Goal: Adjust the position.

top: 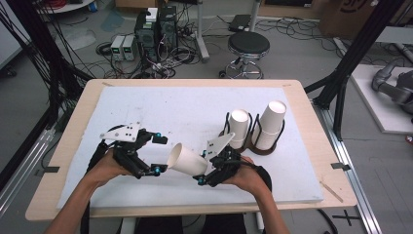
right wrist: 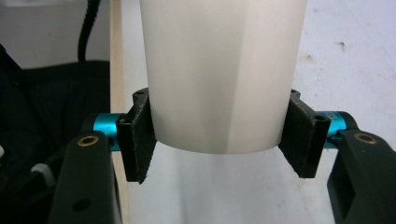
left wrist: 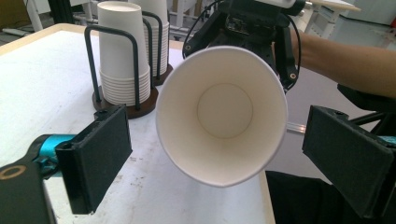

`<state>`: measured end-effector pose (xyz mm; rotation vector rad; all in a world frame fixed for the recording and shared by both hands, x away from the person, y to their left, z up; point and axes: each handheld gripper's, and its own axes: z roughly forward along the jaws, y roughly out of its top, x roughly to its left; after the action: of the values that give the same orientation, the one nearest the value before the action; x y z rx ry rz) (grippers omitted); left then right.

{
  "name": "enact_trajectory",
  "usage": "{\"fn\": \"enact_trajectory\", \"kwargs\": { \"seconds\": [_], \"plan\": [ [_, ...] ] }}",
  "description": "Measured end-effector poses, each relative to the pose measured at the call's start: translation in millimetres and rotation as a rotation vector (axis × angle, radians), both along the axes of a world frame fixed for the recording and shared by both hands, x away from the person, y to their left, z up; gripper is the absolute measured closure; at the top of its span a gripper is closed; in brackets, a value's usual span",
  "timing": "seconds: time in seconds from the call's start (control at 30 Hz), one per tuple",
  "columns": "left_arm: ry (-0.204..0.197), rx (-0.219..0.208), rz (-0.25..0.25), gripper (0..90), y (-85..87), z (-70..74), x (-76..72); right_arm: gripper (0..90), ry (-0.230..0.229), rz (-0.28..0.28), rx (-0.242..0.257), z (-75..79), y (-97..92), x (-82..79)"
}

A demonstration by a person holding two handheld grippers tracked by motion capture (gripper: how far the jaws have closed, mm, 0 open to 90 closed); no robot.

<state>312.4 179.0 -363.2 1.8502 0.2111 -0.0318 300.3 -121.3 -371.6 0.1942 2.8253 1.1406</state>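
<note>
The cup's (right wrist: 222, 74) mouth is cut off above.

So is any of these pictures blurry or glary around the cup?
High view: soft and grainy, even light, no glare on the cup. Left gripper view: cup mouth sharp, its jaws slightly soft. Right gripper view: the cup wall close up, pale and featureless, with a soft shadow beneath.

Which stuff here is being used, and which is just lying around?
In use:
paper cup, clamped near its base in the right gripper
left gripper, jaws open, facing the cup's mouth
two cup stacks in the wire holder

Lying about:
stool
computer boxes and floor cables
</note>
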Motion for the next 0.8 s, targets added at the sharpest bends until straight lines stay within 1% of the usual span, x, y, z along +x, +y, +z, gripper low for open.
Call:
{"fn": "enact_trajectory", "kwargs": {
  "seconds": [0.03,0.07,0.1,0.13,0.2,0.23,0.27,0.33,0.37,0.43,0.6,0.63,0.73,0.77,0.8],
  "plan": [
    [-0.003,-0.003,0.001,8.0,0.4,-0.4,-0.5,36.6,-0.007,-0.004,0.017,-0.3,-0.9,-0.6],
    [-0.002,-0.008,0.003,8.0,0.6,-0.9,-0.9,36.6,-0.001,0.002,0.047,-0.8,-2.6,-0.6],
    [-0.002,-0.01,0.005,8.0,1.2,-1.5,-1.1,36.7,0.004,0.001,0.068,-1.0,-4.3,-0.7],
    [-0.004,-0.015,0.005,7.9,1.5,-2.1,-1.0,36.7,-0.002,-0.005,0.079,-1.3,-5.9,-1.3],
    [0.002,-0.02,0.006,8.0,2.0,-3.2,-1.1,36.7,0.011,-0.003,0.105,-2.2,-8.8,-1.3],
    [0.001,-0.021,0.007,7.9,2.0,-3.7,-1.2,36.7,0.0,-0.011,0.117,-2.7,-10.6,-1.6],
    [-0.001,-0.023,0.004,7.9,1.6,-4.1,-1.4,36.7,0.01,-0.008,0.136,-3.4,-12.9,-1.3],
    [-0.002,-0.022,0.001,8.0,0.9,-4.3,-2.0,36.6,0.006,-0.003,0.181,-4.4,-16.1,-2.0],
    [-0.001,-0.023,-0.001,8.0,0.7,-4.4,-2.2,36.7,0.012,0.008,0.207,-4.9,-17.4,-1.8],
    [-0.002,-0.023,-0.007,8.0,0.1,-4.8,-2.5,36.6,0.013,0.017,0.242,-5.2,-19.0,-2.3],
    [0.0,-0.033,-0.01,7.9,-1.0,-8.3,-3.5,36.7,0.014,0.028,0.293,-6.1,-19.0,-3.6],
    [0.001,-0.035,-0.014,8.0,-1.1,-9.2,-3.5,36.6,0.02,0.033,0.302,-6.9,-18.7,-3.4],
    [0.005,-0.051,-0.013,8.0,-1.8,-11.9,-4.3,36.7,0.024,0.037,0.311,-9.1,-17.9,-3.5],
    [0.006,-0.055,-0.014,8.0,-2.2,-12.5,-4.5,36.7,0.019,0.035,0.312,-9.8,-17.7,-3.7],
    [0.004,-0.059,-0.015,8.0,-3.0,-13.0,-4.7,36.7,0.028,0.036,0.315,-10.2,-17.4,-3.9]
  ]
}}
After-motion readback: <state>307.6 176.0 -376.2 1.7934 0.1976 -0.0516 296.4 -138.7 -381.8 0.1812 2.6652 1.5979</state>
